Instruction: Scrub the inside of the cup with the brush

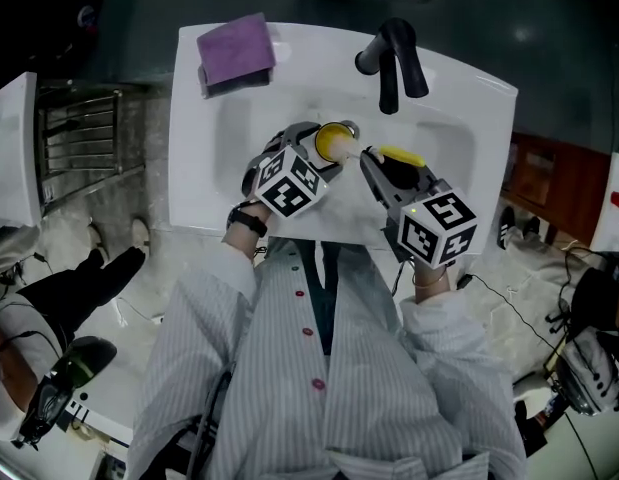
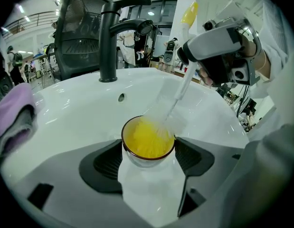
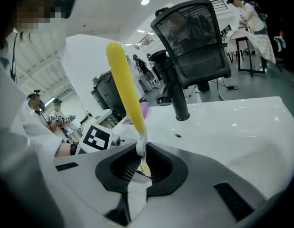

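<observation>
Head view gives me the white sink [image 1: 469,118] first, with the black faucet [image 1: 394,58] at its 12 o'clock rim and a purple cloth [image 1: 236,50] on its 10 o'clock corner. My left gripper [image 2: 148,151] reaches in from 7 o'clock and is clamped on the cup [image 1: 334,143], one jaw on each side of its white wall, holding it over the basin with the mouth turned toward the faucet. My right gripper [image 3: 139,167] comes in from 5 o'clock, jaws pinched on the thin stem of the brush [image 3: 125,80]. Its yellow handle points to about 11 o'clock, and the blurred bristles enter the cup's yellow inside at the 1 o'clock rim.
</observation>
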The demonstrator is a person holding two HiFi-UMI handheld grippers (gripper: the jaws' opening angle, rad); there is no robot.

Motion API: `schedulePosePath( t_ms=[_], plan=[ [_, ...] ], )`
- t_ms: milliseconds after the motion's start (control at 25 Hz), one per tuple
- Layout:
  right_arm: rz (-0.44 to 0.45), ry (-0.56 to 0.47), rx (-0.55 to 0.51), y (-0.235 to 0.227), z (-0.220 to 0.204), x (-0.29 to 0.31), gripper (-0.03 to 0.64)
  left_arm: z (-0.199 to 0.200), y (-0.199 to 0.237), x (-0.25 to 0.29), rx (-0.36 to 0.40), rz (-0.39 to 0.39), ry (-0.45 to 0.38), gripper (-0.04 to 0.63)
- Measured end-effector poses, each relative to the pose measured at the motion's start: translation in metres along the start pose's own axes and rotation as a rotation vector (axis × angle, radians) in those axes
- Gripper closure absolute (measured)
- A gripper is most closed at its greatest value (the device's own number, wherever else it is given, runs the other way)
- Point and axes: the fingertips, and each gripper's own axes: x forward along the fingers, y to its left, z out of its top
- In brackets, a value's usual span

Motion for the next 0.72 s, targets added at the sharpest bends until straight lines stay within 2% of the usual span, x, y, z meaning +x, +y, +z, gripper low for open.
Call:
schedulePosePath(
  t_ms=[320, 560, 720],
  plan=[
    [-0.048, -0.081, 0.076, -0.013, 0.011, -0.028, 0.561, 0.000, -0.001, -0.010, 0.017, 0.046, 0.017, 0.245],
    [-0.060, -0.133, 0.075, -0.010, 0.029, -0.047, 0.561, 0.016, -0.003, -0.039, -0.049, 0.064, -0.056, 0.247],
    [-0.056, -0.167, 0.059, -0.001, 0.042, -0.057, 0.561, 0.036, -0.006, -0.059, -0.115, 0.059, -0.133, 0.247]
  ],
)
